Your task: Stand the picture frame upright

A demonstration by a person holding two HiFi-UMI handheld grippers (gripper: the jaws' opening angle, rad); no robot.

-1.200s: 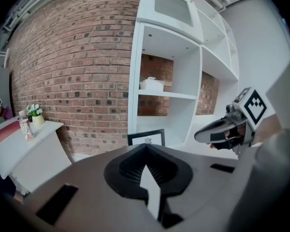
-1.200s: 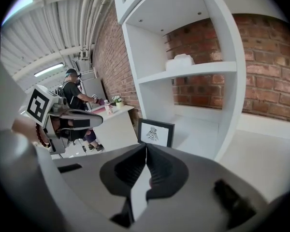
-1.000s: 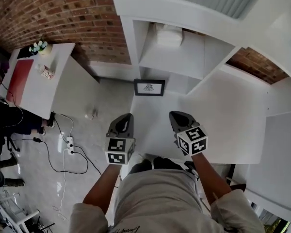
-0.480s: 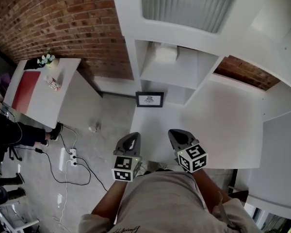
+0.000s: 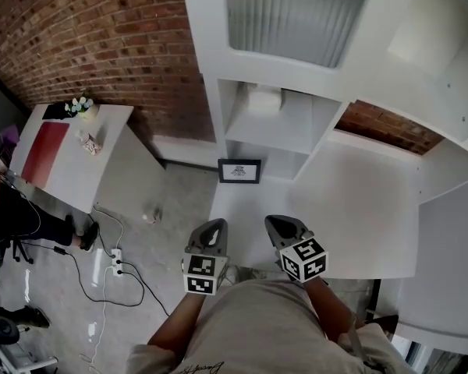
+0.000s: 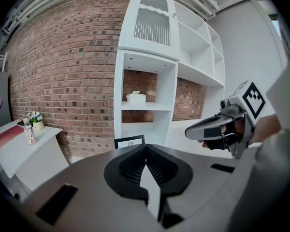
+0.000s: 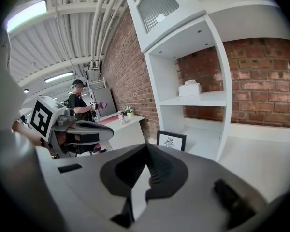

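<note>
Head view: the picture frame (image 5: 239, 171) stands upright at the far edge of the bench (image 5: 359, 209), well ahead of the left tongs (image 5: 210, 230) and right tongs (image 5: 281, 228), both closed and empty.

I'm looking into a converted industrial space dressed as a living room. A red exposed-brick wall (image 5: 101, 45) backs a white built-in shelving unit (image 5: 274, 128). Bare white pipes (image 7: 99, 18) run under a ribbed metal ceiling (image 7: 48, 45), and a white power strip (image 5: 115, 260) trails black cables (image 5: 82, 257) across the grey concrete floor (image 5: 168, 201).
</note>
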